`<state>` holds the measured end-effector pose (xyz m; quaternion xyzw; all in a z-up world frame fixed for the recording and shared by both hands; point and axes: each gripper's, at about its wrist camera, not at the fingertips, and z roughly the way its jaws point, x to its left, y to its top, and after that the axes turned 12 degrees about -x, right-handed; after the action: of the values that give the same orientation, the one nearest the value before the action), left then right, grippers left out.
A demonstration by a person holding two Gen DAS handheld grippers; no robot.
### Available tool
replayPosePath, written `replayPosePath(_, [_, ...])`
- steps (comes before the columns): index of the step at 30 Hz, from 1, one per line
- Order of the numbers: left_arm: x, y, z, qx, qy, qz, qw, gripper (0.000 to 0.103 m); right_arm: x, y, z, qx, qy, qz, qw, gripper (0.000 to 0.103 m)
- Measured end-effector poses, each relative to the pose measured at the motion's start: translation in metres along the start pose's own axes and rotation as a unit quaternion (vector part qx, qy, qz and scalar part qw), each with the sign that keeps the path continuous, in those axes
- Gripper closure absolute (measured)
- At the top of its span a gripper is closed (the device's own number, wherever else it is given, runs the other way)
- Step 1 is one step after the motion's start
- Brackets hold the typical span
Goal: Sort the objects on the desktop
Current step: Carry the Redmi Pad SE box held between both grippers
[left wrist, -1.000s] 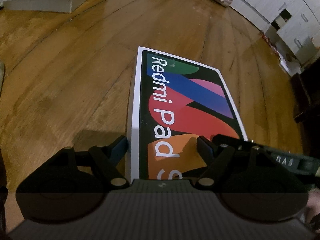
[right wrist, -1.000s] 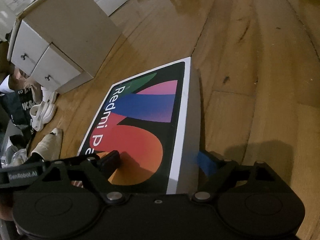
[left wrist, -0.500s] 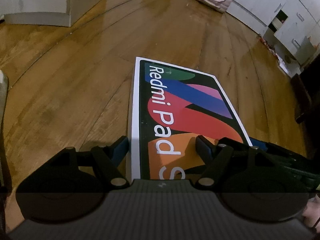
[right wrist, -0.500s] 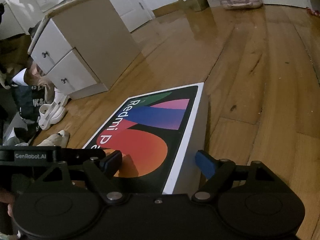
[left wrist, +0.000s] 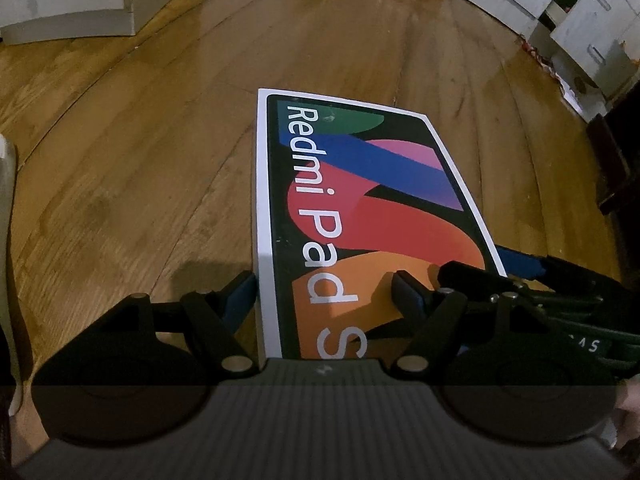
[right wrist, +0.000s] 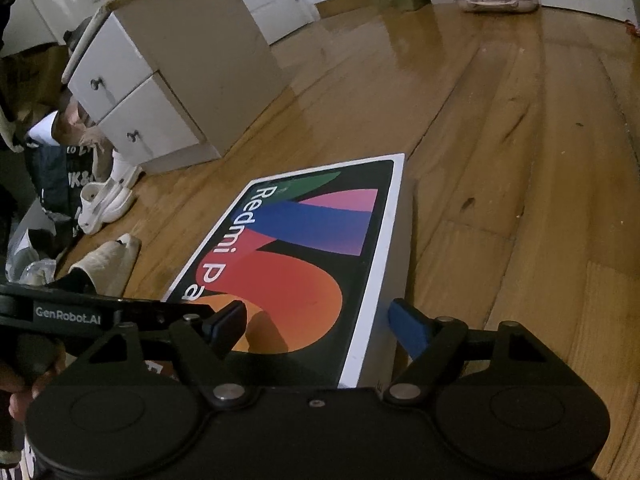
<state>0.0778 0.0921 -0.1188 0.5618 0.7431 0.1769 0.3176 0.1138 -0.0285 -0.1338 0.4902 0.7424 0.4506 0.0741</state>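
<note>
The tablet box point(left wrist: 360, 200) is seen lying flat on the wooden floor point(left wrist: 120, 160) with its printed face up, and no desk or surface is in view. Its near short end is taken between the two tools. The left tool point(left wrist: 322, 284) is released. One finger is set just beside the box's left long wall and the other hangs over the printed top, so nothing is clenched. The right tool point(right wrist: 314, 314) is likewise unclenched, and it is placed as a mirror of the left, with its blue outer finger against or just beside the right wall and its inner finger over the top. Whether either outer pad truly touches the cardboard cannot be told. The step in hand is judged to be the taking up of the box for sorting. It would best be done by pressing the two outer fingers inward evenly, so that the box is squeezed across its width rather than pinched at one corner. The inner fingers should be kept off the glossy lid, where slipping is likely. Both tools should be raised together and level, since the far end is unsupported and may sag or swing. The long axis of the box runs away from the tools, and its lettering begins at the far end and reads back toward them.
</note>
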Motion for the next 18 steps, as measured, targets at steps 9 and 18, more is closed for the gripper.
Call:
replayPosePath(9, [-0.0039, -0.004, -0.0001, -0.005, 0.006, 0.002, 1.0, 0.026, -0.0037, -0.0005, 0.0018, 0.022, -0.001, 0.006, 1.0, 0.02])
replayPosePath(18, [-0.0024, -0.0051, 0.0044, -0.006, 0.003, -0.006, 1.0, 0.02, 0.0025, 0.003, 0.0033, 0.057, -0.019, 0.024, 0.998, 0.02])
